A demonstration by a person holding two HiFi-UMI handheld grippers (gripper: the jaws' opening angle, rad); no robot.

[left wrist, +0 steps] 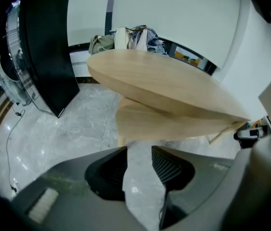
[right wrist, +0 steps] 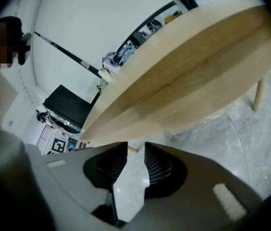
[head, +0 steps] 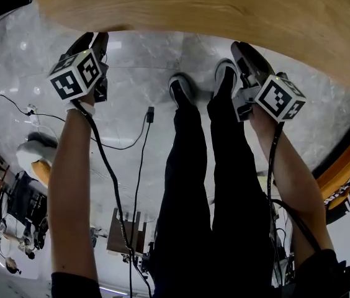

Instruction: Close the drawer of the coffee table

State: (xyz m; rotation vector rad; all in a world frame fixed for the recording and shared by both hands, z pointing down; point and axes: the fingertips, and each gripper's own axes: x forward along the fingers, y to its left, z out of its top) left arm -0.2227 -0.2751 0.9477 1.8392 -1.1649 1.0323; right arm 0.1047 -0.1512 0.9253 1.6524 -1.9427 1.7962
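Left gripper [left wrist: 139,153], right gripper [right wrist: 135,148]: fingers [left wrist: 166,165] apart, empty; marble floor [left wrist: 82,124], wooden coffee table [left wrist: 164,85] ahead.

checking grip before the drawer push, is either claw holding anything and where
Nothing is held: the left claw and the right claw both stand open, only floor between their jaws.

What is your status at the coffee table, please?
Left gripper open, empty. Right gripper open, empty. Drawer apparently out beneath coffee table top, untouched. Nothing seen blocking it.
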